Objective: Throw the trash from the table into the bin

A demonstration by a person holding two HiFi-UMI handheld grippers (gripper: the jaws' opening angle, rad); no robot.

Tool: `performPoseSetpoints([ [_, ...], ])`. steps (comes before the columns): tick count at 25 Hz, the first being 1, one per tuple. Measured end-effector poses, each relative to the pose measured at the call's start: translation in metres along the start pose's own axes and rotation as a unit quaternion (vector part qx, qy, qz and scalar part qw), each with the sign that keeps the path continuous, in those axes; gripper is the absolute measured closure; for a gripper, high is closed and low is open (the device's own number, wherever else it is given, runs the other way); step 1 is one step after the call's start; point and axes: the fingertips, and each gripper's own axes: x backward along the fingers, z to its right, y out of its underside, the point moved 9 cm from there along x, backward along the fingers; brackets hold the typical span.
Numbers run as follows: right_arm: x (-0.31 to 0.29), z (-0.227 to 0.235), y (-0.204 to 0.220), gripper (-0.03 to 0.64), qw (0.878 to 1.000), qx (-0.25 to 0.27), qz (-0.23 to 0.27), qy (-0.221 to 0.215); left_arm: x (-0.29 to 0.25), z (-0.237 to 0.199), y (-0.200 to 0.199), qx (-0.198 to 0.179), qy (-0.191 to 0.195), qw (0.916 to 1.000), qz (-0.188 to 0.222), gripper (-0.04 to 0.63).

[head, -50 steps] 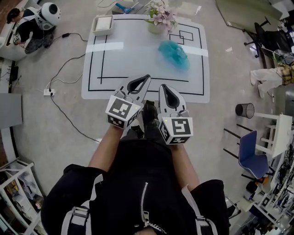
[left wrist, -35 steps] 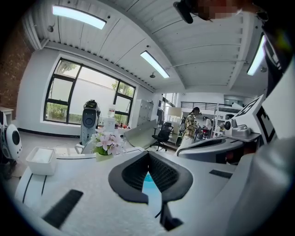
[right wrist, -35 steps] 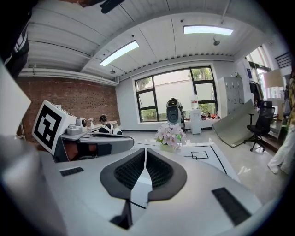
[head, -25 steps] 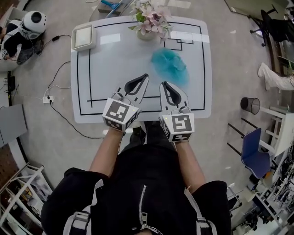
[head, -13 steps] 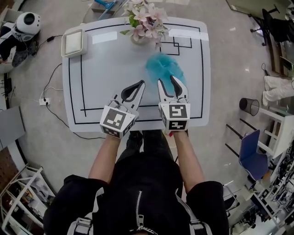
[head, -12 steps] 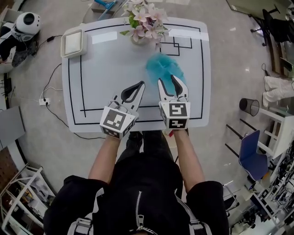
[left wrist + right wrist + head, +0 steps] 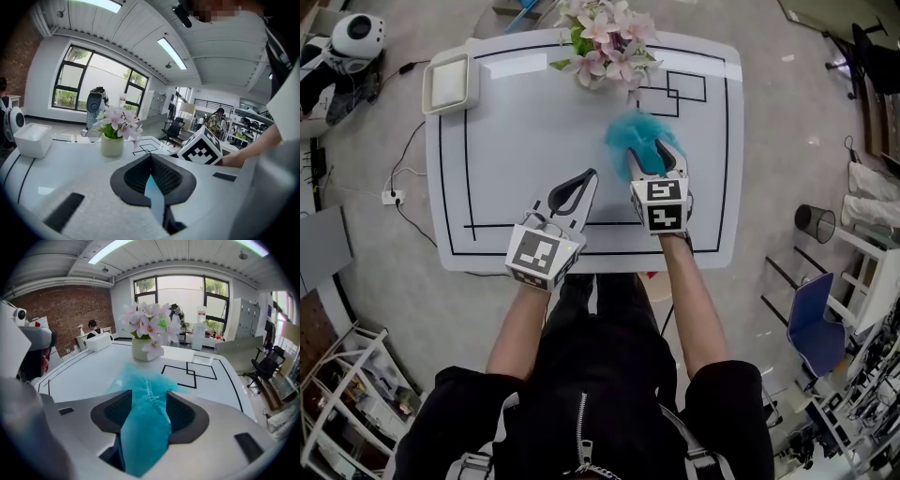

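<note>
— Where does your head camera look?
— Steeply down from above you, taking in the whole table (image 7: 534,141).
— And those on your left gripper (image 7: 587,176) and right gripper (image 7: 654,152)?
— Low over the tabletop, facing its far edge. All views share the flowers (image 7: 609,42).

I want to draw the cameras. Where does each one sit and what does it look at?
Head view: on the person's head, looking down at the table; arms, left gripper and right gripper show.
Left gripper view: on that gripper, facing flowers; its shut jaws show.
Right gripper view: on that gripper, facing the blue trash between its jaws, which have just been opening.
Both gripper views share the flowers.
</note>
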Motion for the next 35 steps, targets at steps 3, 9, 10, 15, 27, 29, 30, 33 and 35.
performPoseSetpoints([
  [3,-0.013,0.002,0.006,0.403,1.000,0.005,-0.028,0.010,0.003,-0.004,0.003,0.005,-0.010,0.9999,-0.001,0.591],
  [9,-0.024,0.003,0.015,0.407,0.998,0.010,-0.054,0.015,0.007,-0.005,0.015,0.014,-0.008,0.9999,-0.001,0.591],
  [10,-0.024,0.002,0.014,0.410,0.998,0.002,-0.056,0.014,0.008,-0.005,0.017,0.014,-0.006,0.9999,0.001,0.589],
  [15,-0.023,-0.002,0.014,0.589,0.997,0.028,-0.071,0.008,0.016,-0.004,0.021,0.014,-0.011,0.9998,-0.003,0.589],
  [27,0.015,-0.017,-0.004,0.600,0.998,0.056,-0.021,0.022,0.046,-0.001,0.012,0.004,-0.018,0.9997,0.015,0.589],
  [29,0.027,-0.021,-0.012,0.600,0.998,0.056,-0.006,0.025,0.051,0.003,0.011,0.001,-0.016,0.9997,0.020,0.589],
  [30,0.033,-0.022,-0.016,0.600,0.998,0.056,0.001,0.027,0.054,0.005,0.010,0.000,-0.015,0.9996,0.023,0.589],
  [33,0.055,-0.031,-0.028,0.600,0.998,0.056,0.025,0.034,0.067,0.011,0.004,-0.004,-0.015,0.9993,0.033,0.589],
  [35,0.071,-0.039,-0.034,0.600,0.997,0.055,0.040,0.037,0.078,0.015,-0.001,-0.011,-0.016,0.9990,0.041,0.589],
])
